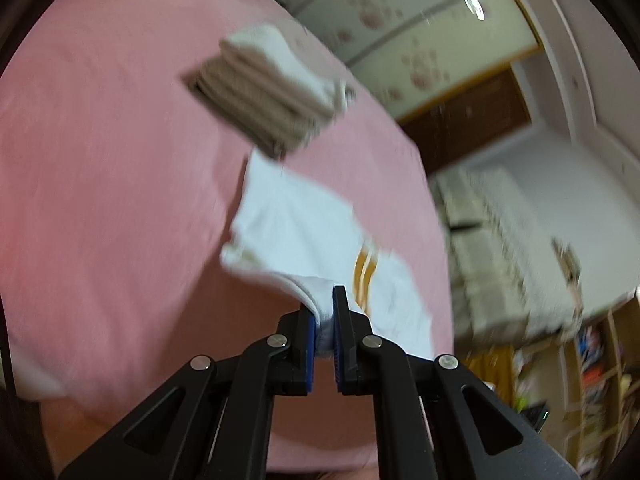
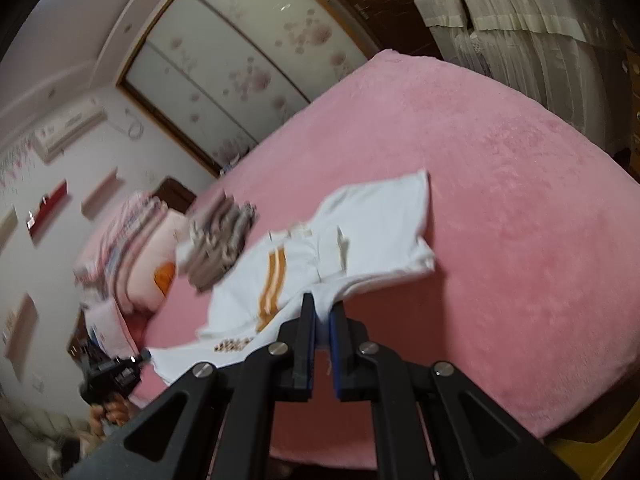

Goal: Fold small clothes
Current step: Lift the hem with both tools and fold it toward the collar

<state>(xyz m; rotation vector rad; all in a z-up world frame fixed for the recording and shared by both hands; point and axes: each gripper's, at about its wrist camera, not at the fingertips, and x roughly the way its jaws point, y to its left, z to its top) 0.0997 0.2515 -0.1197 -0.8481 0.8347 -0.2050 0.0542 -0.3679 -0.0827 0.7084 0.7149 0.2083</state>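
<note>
A small white garment (image 1: pixel 296 224) with orange stripes (image 1: pixel 365 268) lies on the pink bed (image 1: pixel 100 200), its near edge lifted off the cover. My left gripper (image 1: pixel 325 308) is shut on that near edge, with white cloth bunched between the blue pads. In the right wrist view the same white garment (image 2: pixel 372 232) stretches from my right gripper (image 2: pixel 323 312), shut on its near edge, to the left gripper (image 2: pixel 116 372) at the lower left, held by a hand (image 2: pixel 108 408). The orange stripes (image 2: pixel 272 284) face up.
A stack of folded beige and white clothes (image 1: pixel 276 84) sits on the bed beyond the garment, also seen as the folded stack (image 2: pixel 220 244). Pillows and folded bedding (image 2: pixel 132 248) lie at the bed's head. A floral wardrobe (image 2: pixel 224 68) and curtains (image 2: pixel 520 20) stand behind. Shelves (image 1: pixel 592 380) are at the right.
</note>
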